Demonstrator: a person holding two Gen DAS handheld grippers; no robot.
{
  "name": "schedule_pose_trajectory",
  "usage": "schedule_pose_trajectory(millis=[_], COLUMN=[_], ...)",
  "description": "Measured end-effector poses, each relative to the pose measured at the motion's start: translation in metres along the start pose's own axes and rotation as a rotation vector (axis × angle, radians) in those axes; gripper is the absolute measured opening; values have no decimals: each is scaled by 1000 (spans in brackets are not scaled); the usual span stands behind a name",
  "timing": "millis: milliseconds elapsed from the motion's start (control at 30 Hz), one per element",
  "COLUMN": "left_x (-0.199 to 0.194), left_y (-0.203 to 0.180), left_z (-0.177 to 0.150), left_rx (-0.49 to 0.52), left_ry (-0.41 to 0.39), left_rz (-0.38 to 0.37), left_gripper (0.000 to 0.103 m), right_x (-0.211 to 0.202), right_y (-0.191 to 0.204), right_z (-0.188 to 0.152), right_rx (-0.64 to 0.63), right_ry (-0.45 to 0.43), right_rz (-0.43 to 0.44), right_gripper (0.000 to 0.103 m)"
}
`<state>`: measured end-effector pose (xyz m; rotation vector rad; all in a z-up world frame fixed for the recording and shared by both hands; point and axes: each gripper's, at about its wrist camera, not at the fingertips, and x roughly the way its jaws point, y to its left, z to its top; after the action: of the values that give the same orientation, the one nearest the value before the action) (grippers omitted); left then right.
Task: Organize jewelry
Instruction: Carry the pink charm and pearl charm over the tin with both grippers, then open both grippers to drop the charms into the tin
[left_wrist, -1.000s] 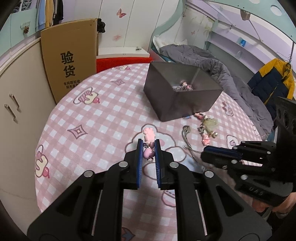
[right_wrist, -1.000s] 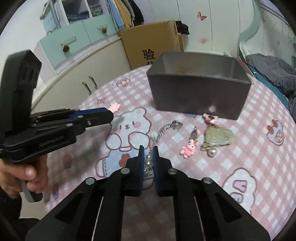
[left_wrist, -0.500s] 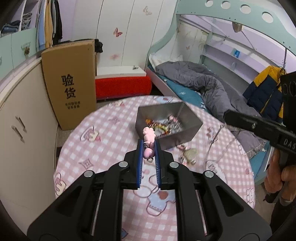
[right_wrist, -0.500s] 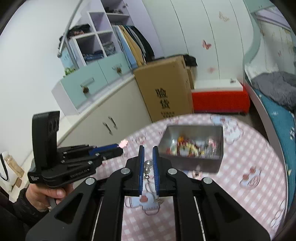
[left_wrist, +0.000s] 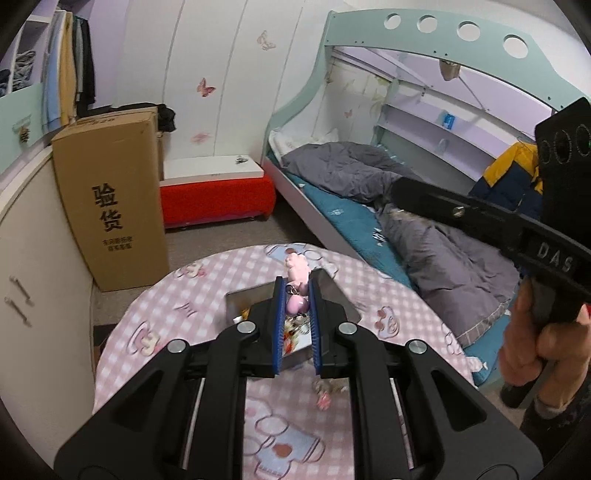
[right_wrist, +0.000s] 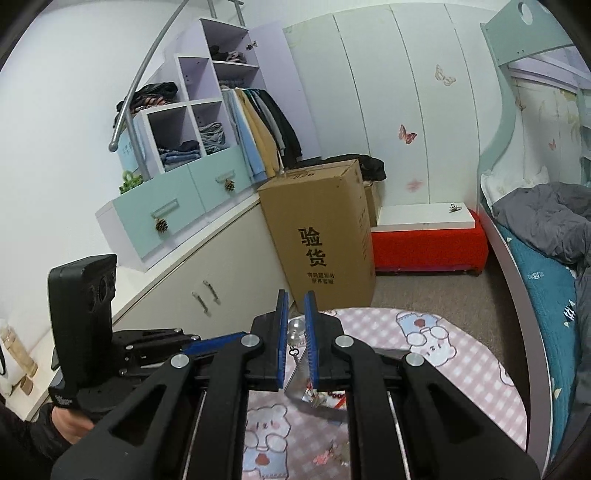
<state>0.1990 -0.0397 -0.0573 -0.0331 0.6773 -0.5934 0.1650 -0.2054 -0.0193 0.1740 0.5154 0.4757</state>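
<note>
Both grippers higher than before; fingers clamped on pink charm (left_wrist: 297, 291) and pearl charm (right_wrist: 295, 327); jewelry-filled grey box (left_wrist: 332, 291) below.

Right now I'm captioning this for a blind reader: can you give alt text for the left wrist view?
The left gripper is shut on a pink charm, held above a grey box of jewelry on a round table with a pink checked cloth. At right, a hand holds the right gripper's handle before a bed.

Pink charm (left_wrist: 296, 291) clamped; pearl piece (right_wrist: 296, 328), seemingly.
</note>
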Motion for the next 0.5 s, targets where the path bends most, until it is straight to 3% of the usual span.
schedule_pose_trajectory(millis=[167, 233, 267, 300, 333, 367, 400, 500], left_x=[32, 48, 57, 67, 69, 67, 61, 58], left_y=[-2, 1, 2, 4, 5, 8, 10, 13], left_z=[9, 8, 7, 6, 5, 3, 1, -1], left_rx=[-11, -9, -5, -2, -5, -11, -15, -7], left_ry=[42, 75, 101, 133, 134, 100, 48, 53], left_rz=[-26, 4, 33, 85, 114, 135, 159, 215], left_gripper=[13, 13, 24, 57, 77, 95, 96, 96], right_x=[23, 37, 44, 47, 49, 49, 46, 41], right_y=[-19, -33, -43, -48, -55, -63, -66, -77], right_z=[-3, -9, -15, -19, -23, -30, -31, -38], right_rx=[51, 107, 144, 167, 197, 228, 240, 281], right_ry=[43, 80, 101, 113, 122, 109, 95, 101], right_rz=[-17, -38, -57, -70, -89, -110, -116, -139], right_gripper=[8, 10, 18, 43, 63, 95, 96, 96])
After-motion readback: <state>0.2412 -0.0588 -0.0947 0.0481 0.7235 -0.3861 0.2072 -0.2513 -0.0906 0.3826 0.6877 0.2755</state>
